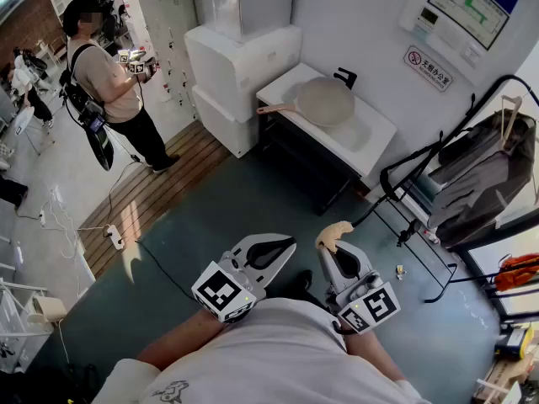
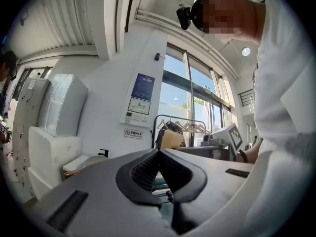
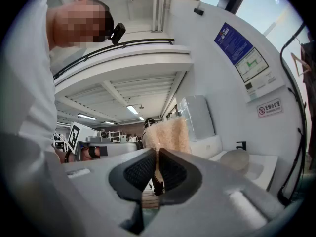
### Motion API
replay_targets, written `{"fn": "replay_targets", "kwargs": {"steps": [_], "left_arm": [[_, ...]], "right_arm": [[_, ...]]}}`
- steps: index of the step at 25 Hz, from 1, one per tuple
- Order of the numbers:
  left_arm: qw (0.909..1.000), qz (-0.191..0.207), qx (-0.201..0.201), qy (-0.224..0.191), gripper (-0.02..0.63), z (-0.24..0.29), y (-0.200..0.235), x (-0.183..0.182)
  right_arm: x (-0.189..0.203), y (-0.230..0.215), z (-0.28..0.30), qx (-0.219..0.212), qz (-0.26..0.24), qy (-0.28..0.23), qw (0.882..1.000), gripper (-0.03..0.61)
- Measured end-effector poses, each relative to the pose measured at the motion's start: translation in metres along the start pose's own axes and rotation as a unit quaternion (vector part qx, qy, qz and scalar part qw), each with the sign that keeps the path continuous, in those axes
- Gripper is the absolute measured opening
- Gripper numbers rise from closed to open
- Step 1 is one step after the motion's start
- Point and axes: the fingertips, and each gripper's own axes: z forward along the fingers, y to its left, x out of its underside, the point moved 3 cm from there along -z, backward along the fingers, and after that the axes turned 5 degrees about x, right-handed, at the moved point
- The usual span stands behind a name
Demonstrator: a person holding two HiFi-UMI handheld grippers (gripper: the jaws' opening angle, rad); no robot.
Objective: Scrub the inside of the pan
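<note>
1. Jaws of the right tool [image 3: 157, 153] are seen clenched on a tan, fluffy scrubbing pad [image 3: 168, 135], most of which stands out beyond the tips.
2. The left tool [image 2: 159, 152] is shown fully clenched, with nothing caught between its jaws.
3. Both tools are held low and close to the body of the person in a white shirt [image 1: 278, 352], side by side and slightly apart, above a dark teal floor [image 1: 253, 196].
4. The grey round pan [image 1: 325, 101] with a light wooden handle is laid flat on a white tabletop [image 1: 375, 137] set against the wall, well apart from both tools. Its handle is pointed towards the left of the head view.
5. A black tap [image 1: 345, 77] is mounted on the tabletop just behind the pan.
6. Two white blocky boxes [image 1: 240, 66] are stacked just left of the tabletop.
7. A black tubular clothes rack [image 1: 438, 147], hung with dark garments [image 1: 484, 175], is placed to the right of the tabletop.
8. A second person [image 1: 109, 78], in a beige top and dark trousers, is seen standing on a strip of wooden flooring [image 1: 160, 183] at the far left, with marker cubes held at chest height.
</note>
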Motion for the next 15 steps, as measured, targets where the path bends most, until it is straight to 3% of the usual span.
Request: {"fn": "replay_targets", "kwargs": {"steps": [15], "left_arm": [[0.9996,-0.006,0.015,0.022,-0.002,0.047,0.014,0.013]], "right_arm": [[-0.003,-0.043,0.002,0.000,0.015,-0.005,1.000,0.021]]}}
